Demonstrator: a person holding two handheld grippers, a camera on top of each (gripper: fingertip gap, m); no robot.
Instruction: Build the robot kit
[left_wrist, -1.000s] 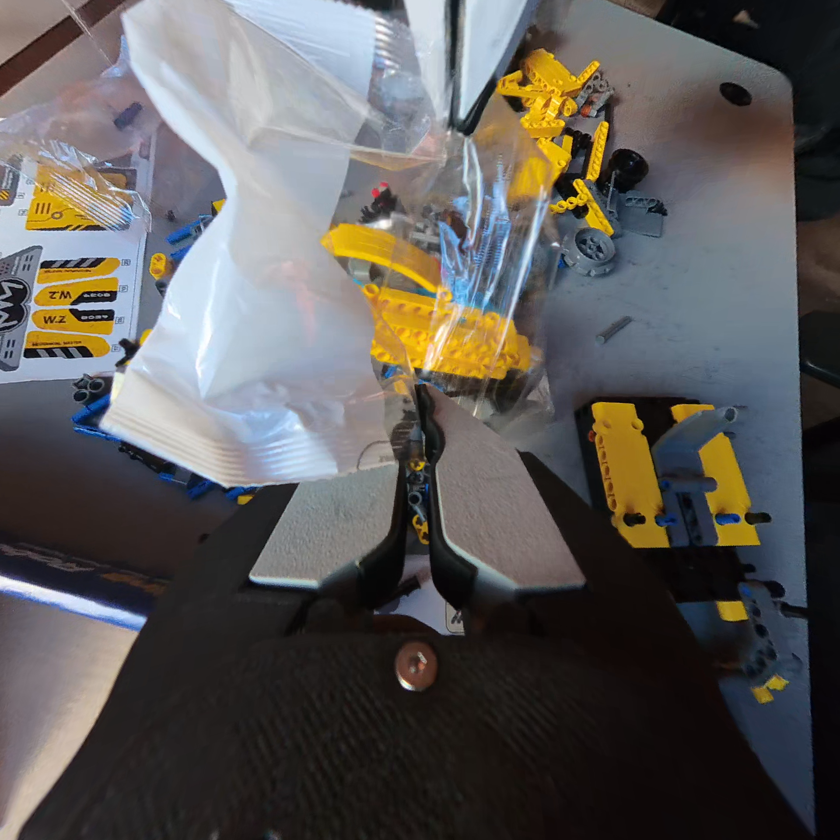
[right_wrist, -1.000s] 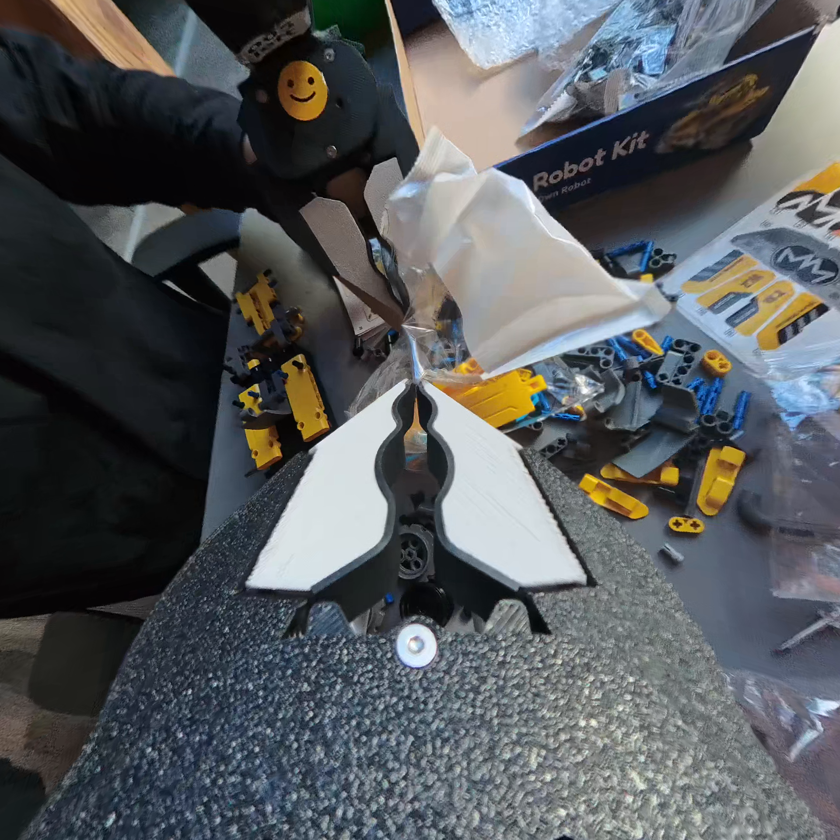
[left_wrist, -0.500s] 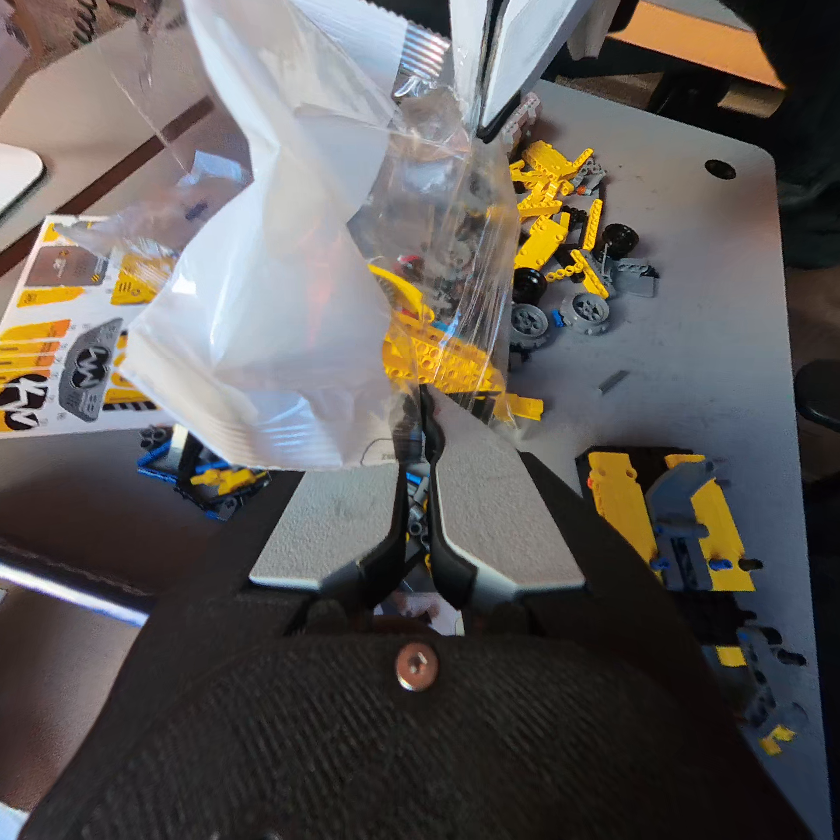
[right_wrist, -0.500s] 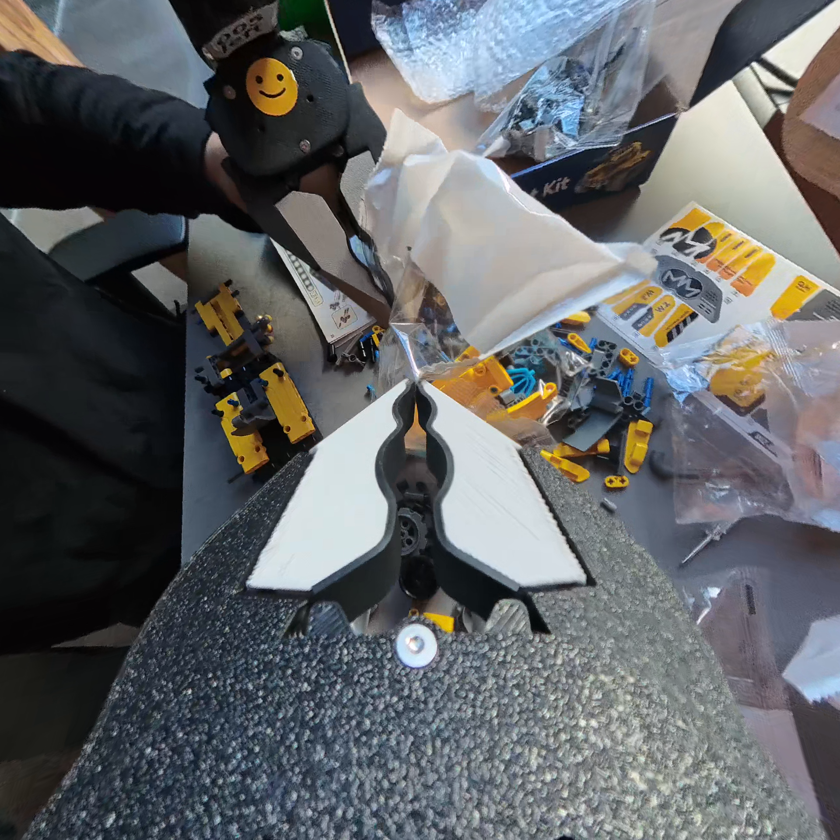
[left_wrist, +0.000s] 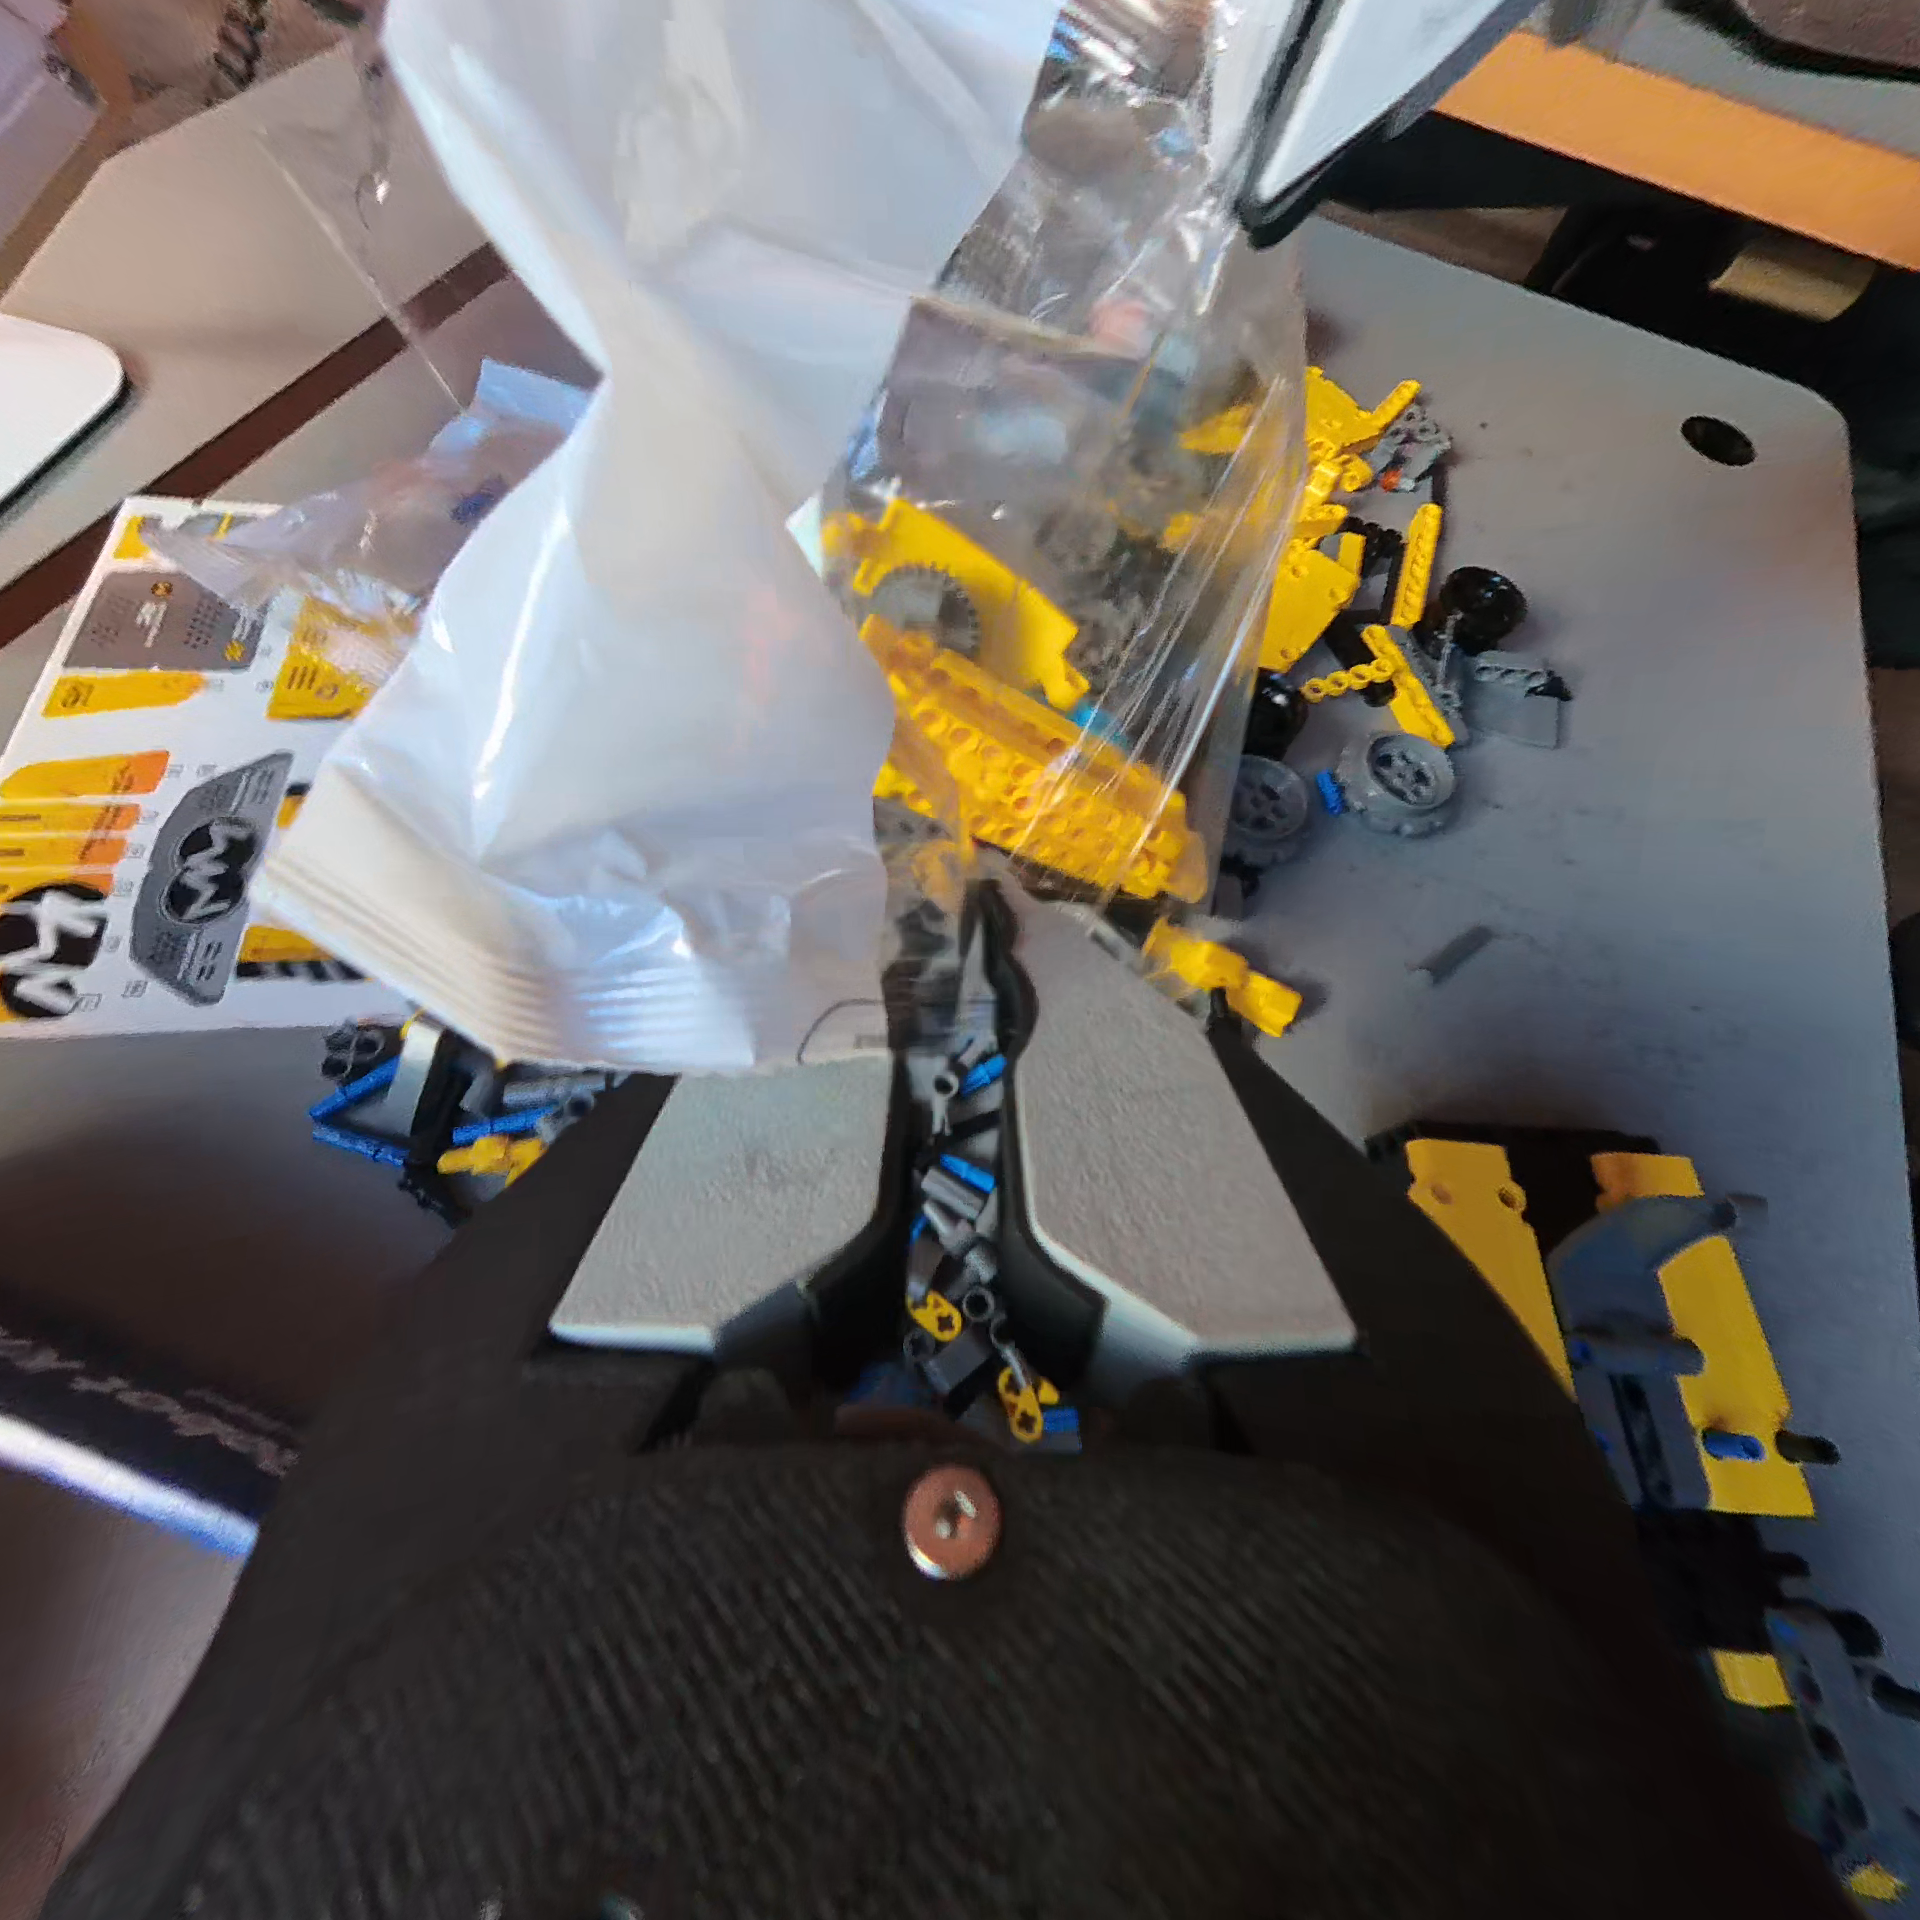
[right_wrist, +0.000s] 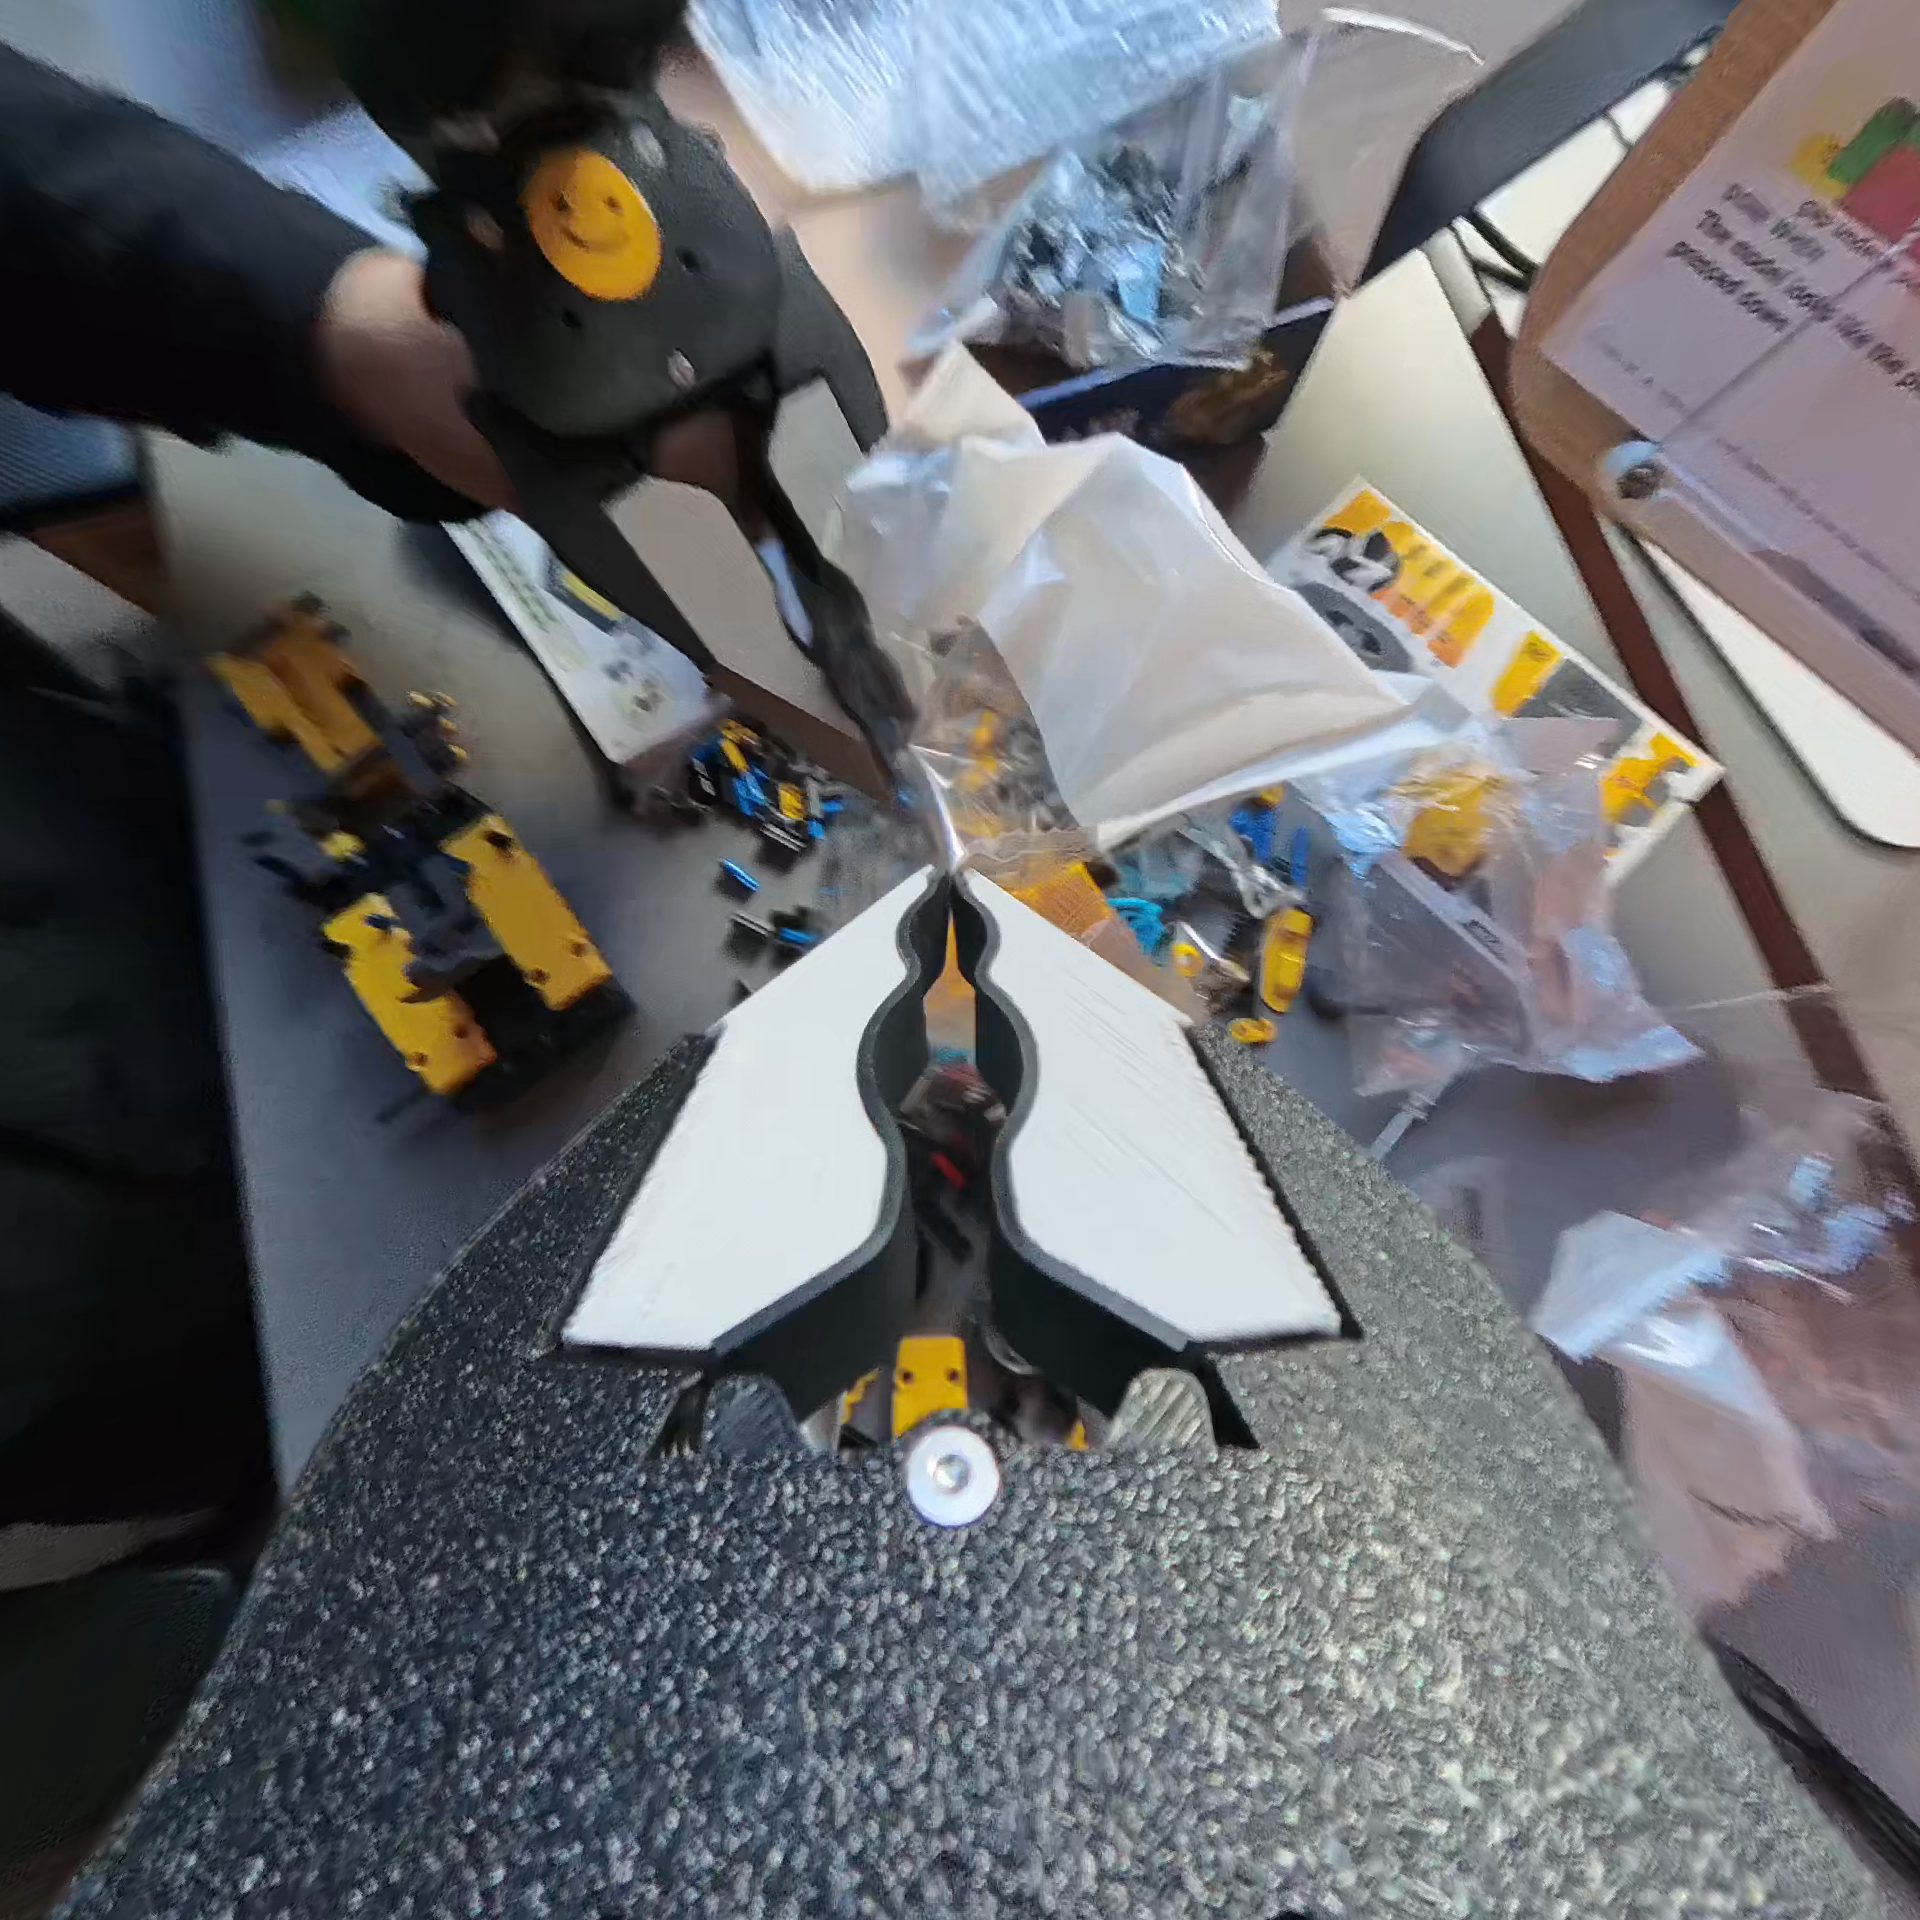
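Both hand-held grippers pinch plastic bag (left_wrist: 665, 665), seemingly above loose bricks (left_wrist: 1351, 623).

My left gripper (left_wrist: 982, 914) is clamped on the near edge of a clear plastic bag (left_wrist: 1049, 582) holding yellow building beams, lifted above the grey bench (left_wrist: 1662, 935). The right gripper (left_wrist: 1351, 114) pinches the bag's far edge. Loose yellow pieces and grey wheels (left_wrist: 1371, 665) lie beyond; a half-built yellow and grey assembly (left_wrist: 1652, 1340) sits right; a sticker sheet (left_wrist: 135, 790) lies left.
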